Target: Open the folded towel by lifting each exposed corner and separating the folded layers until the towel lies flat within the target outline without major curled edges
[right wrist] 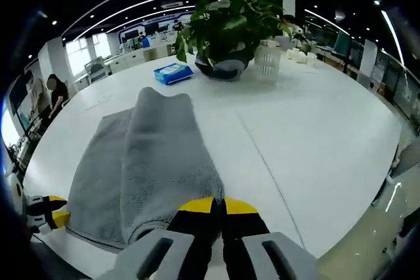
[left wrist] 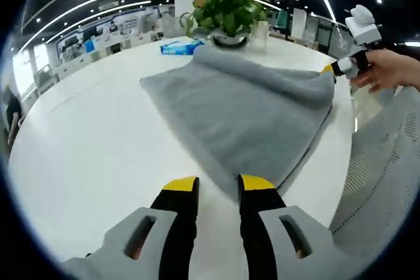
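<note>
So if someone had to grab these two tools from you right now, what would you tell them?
Right gripper: shut on the grey towel, pinching an edge and lifting a fold.
Left gripper: open, at the towel's near corner, holding nothing.
The towel lies on the white table, near a potted plant and a blue packet.
Done: one layer raised.
Left: separate the layers and spread the towel flat. I can't make out a target outline.

Left claw (left wrist: 218,191) parted; right claw (right wrist: 219,206) pinched closed.
</note>
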`<state>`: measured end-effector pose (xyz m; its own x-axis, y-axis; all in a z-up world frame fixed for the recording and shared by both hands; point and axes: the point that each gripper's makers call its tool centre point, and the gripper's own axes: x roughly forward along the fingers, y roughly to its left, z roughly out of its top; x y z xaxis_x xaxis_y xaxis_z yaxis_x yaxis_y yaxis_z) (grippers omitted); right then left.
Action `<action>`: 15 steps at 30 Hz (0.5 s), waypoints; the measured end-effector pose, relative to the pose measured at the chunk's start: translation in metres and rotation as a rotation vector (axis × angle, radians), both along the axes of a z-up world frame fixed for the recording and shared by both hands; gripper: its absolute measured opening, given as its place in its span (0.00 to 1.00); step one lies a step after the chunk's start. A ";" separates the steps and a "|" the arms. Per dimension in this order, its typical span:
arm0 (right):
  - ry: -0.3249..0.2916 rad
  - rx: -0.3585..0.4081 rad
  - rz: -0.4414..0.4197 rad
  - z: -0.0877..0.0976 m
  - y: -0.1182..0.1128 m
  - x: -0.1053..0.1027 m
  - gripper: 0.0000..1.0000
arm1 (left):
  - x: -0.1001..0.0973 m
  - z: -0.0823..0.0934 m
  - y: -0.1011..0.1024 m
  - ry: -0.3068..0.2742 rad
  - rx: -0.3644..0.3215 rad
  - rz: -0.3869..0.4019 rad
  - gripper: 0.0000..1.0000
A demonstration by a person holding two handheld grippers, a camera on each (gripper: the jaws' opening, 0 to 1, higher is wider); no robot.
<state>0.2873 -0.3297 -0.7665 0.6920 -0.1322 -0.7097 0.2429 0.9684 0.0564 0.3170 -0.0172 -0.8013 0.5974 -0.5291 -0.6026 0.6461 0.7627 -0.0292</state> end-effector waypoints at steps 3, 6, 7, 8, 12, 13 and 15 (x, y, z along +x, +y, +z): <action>0.014 0.000 0.002 -0.003 0.001 -0.001 0.00 | 0.003 0.001 0.004 -0.021 0.027 0.015 0.23; 0.018 0.009 -0.004 -0.003 0.001 -0.002 0.00 | 0.007 0.001 0.010 -0.030 0.042 0.038 0.22; 0.022 0.015 -0.007 -0.005 0.001 -0.002 0.00 | 0.007 0.002 0.012 -0.033 0.048 0.044 0.22; 0.026 0.018 -0.009 -0.006 0.000 -0.002 0.00 | 0.008 0.002 0.015 -0.041 0.061 0.052 0.22; 0.041 0.028 -0.020 -0.008 0.000 -0.005 0.01 | 0.013 0.003 0.026 -0.068 0.111 0.082 0.22; 0.043 0.032 -0.023 -0.009 0.000 -0.005 0.01 | 0.013 0.003 0.026 -0.069 0.112 0.085 0.22; 0.049 0.035 -0.025 -0.010 0.000 -0.006 0.02 | 0.013 0.004 0.030 -0.068 0.116 0.100 0.22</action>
<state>0.2817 -0.3296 -0.7761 0.6531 -0.1238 -0.7471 0.2702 0.9597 0.0772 0.3305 0.0124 -0.7977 0.6852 -0.3940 -0.6126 0.5640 0.8192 0.1039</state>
